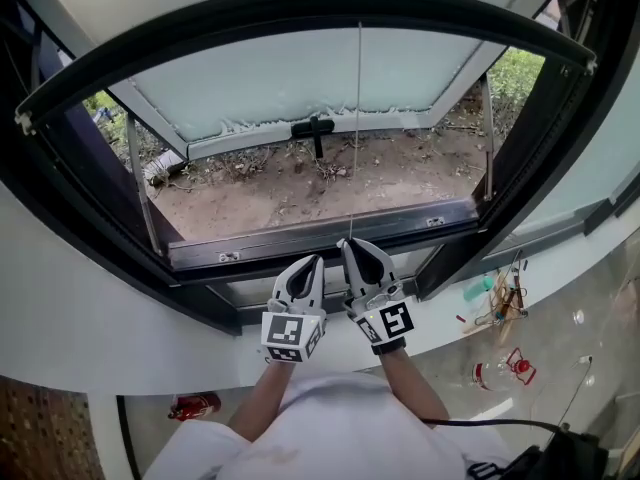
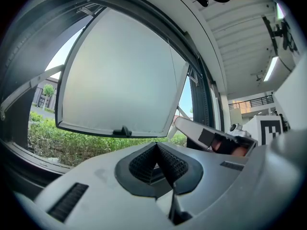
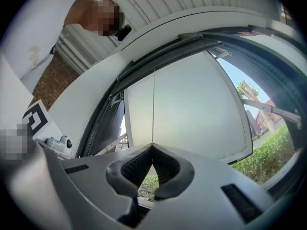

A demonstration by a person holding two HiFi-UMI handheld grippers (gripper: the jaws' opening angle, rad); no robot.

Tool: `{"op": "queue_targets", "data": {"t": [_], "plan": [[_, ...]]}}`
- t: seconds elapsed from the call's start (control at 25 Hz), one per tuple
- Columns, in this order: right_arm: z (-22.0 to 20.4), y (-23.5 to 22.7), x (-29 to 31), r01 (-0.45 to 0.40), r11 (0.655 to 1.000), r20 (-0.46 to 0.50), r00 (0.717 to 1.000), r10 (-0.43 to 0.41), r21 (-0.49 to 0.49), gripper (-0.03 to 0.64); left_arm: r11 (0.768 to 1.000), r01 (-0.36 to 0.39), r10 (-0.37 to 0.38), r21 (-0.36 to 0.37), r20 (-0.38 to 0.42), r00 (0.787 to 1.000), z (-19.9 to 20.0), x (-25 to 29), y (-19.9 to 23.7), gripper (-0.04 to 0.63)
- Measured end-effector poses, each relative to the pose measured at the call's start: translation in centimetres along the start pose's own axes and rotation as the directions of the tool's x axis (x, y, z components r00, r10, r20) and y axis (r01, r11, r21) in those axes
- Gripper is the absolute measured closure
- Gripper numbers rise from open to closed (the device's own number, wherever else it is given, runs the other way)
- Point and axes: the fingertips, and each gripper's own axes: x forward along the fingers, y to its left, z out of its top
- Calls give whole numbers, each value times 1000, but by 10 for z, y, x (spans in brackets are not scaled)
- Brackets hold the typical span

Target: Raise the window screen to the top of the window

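A thin pull cord (image 1: 357, 128) runs from the top of the window frame (image 1: 300, 8) straight down to my right gripper (image 1: 350, 244). That gripper is shut on the cord's lower end, just above the lower frame rail (image 1: 300, 243). In the right gripper view the cord (image 3: 154, 104) rises from the closed right gripper (image 3: 152, 145). My left gripper (image 1: 316, 260) sits close beside it on the left, shut with nothing between its pads (image 2: 165, 159). The left gripper view shows the cord (image 2: 171, 80) crossing the pane. I cannot make out any screen mesh.
The frosted sash (image 1: 300, 78) with its black handle (image 1: 313, 128) is swung outward over bare ground and a hedge (image 2: 72, 147). Side stays (image 1: 140, 183) hold it. Below the white sill (image 1: 120, 318) lie red items (image 1: 515, 366) and hand tools (image 1: 495, 303).
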Motion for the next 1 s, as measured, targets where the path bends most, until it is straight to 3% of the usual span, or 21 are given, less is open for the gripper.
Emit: {"op": "queue_targets", "data": {"t": [0.52,1.0], "plan": [[68,5,13,-51,998,133,990,45,37,615,1000,1,-1,-1,44,999,21,-4,-2,595],[157,25,30,-152,988,294,946,134,39,615,1000,-14,14,0,28,1000,18,-14,-2,594]]}}
